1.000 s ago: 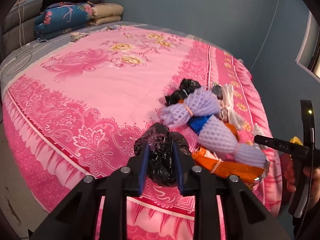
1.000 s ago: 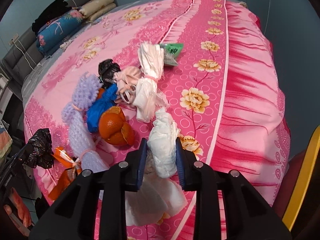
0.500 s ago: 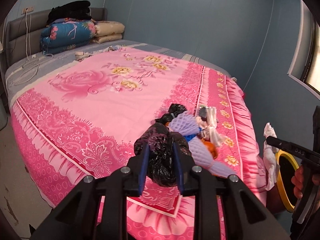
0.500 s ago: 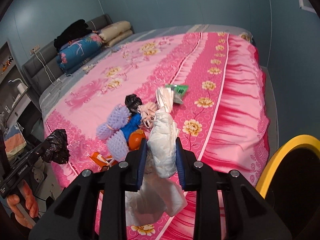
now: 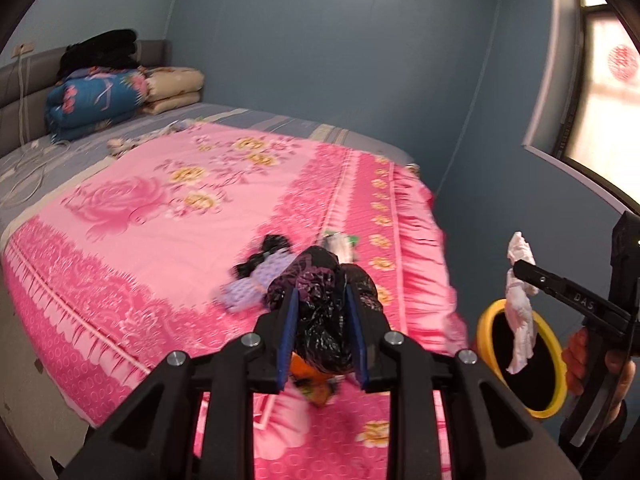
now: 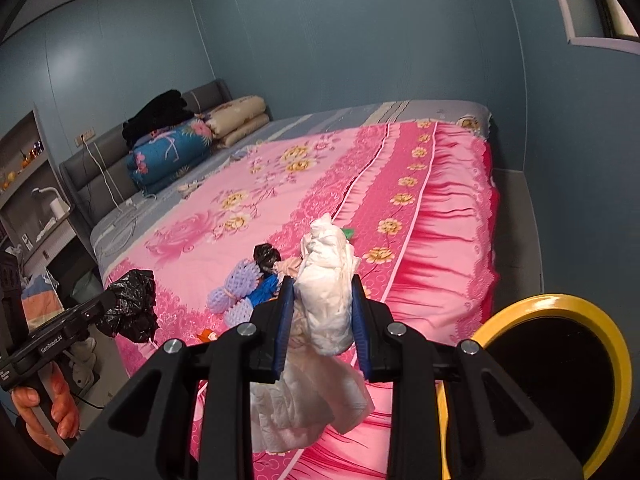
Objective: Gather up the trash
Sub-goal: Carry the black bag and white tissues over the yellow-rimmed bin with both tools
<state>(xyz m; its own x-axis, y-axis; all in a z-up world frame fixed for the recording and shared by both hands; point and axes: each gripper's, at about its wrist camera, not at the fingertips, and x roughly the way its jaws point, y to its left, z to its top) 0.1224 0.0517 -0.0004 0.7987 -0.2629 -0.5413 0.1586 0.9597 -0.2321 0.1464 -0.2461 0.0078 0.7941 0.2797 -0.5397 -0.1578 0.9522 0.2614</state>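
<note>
1. In my left gripper (image 5: 322, 332) I hold a crumpled black plastic bag (image 5: 320, 304). The blue pads press it from both sides, so the jaws are narrow and closed on it.
2. In my right gripper (image 6: 320, 330) I hold a white crumpled bag (image 6: 326, 300). The pads clamp its middle; its top stands above the fingers and its loose end hangs below them.
3. Just beside the right gripper, at the lower right of the right wrist view, I see a round bin with a yellow rim (image 6: 560, 304) and a dark inside. In the left wrist view the white bag hangs in front of the bin's mouth; I cannot tell if it is directly over it.
4. A little farther, on the near part of the pink flowered bedspread (image 5: 160, 220), more trash lies together: two purple foam nets (image 6: 236, 292), a blue piece (image 6: 266, 292), a small black bag (image 6: 266, 254) and an orange wrapper (image 6: 206, 336) at the bed's edge. A green packet (image 6: 348, 233) shows just behind the white bag.
5. Far back, by the grey headboard (image 6: 96, 168), folded quilts are stacked: a blue flowered one (image 6: 172, 148), a beige one (image 6: 238, 118) and something black (image 6: 160, 114) on top.
</note>
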